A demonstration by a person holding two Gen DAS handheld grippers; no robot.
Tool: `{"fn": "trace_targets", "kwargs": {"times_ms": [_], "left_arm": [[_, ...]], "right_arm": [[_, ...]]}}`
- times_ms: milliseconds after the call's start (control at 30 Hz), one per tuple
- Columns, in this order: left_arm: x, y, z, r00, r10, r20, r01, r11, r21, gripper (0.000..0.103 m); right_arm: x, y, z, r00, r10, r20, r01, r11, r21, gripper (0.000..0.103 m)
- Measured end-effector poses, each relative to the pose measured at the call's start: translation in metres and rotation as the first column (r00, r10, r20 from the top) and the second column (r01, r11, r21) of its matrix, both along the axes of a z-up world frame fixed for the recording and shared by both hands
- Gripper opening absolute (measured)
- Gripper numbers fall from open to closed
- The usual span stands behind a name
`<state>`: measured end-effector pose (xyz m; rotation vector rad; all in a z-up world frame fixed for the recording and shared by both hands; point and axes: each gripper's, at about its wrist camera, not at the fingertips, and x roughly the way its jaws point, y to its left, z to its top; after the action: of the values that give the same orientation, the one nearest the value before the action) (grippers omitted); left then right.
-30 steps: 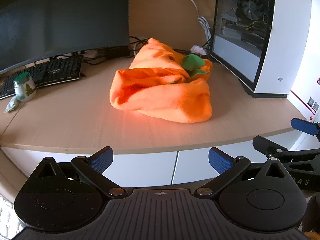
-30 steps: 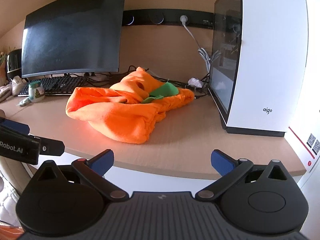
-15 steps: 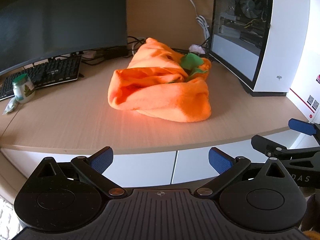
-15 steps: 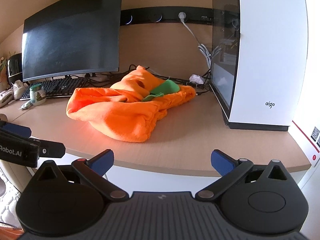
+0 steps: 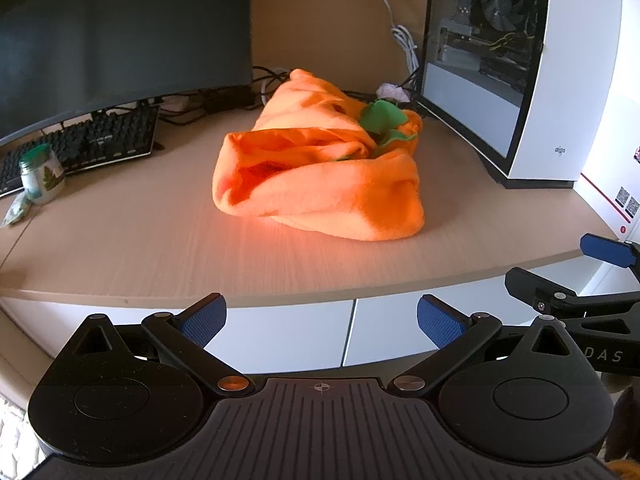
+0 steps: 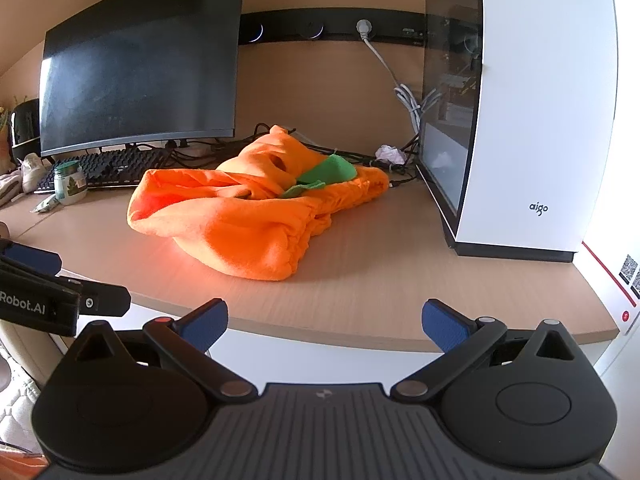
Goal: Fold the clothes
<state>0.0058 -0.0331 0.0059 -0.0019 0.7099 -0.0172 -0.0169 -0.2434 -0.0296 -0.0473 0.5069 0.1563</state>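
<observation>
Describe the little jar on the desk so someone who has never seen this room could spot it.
Find the big dark monitor and the black keyboard below it. At the keyboard's left end stands the jar, pale glass with a green lid and a leafy green label, the only upright container there.

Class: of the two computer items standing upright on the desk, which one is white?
The computer case on the right, marked "aigo", with a glass side panel. The monitor on the left is black and dark-screened. The orange garment lies between them.
</observation>
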Motion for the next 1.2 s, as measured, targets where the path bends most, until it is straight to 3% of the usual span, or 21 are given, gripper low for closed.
{"fn": "trace_targets", "kwargs": {"times_ms": [433,700,1000,1200], "left_arm": [[0.017,0.013,-0.007,0.999,-0.028,-0.028,0.028,1.0,0.002,0.103],[0.044,0.035,-0.005,0.993,-0.115,-0.039,0.115,0.993,0.004,0.103],[0.101,0.077,0.026,0.966,-0.25,-0.065,0.249,0.968,-0.025,0.103],[0.138,0.095,0.044,0.962,-0.273,-0.031,0.269,0.959,-0.086,0.103]], "right_arm": [[0.009,0.008,0.0,0.999,-0.025,-0.029,0.026,1.0,0.008,0.103],[0.026,0.023,0.006,0.995,-0.09,-0.051,0.09,0.996,0.011,0.103],[0.065,0.05,0.038,0.973,-0.207,-0.098,0.208,0.978,0.004,0.103],[0.113,0.063,0.065,0.97,-0.201,-0.14,0.208,0.978,0.034,0.103]]}}
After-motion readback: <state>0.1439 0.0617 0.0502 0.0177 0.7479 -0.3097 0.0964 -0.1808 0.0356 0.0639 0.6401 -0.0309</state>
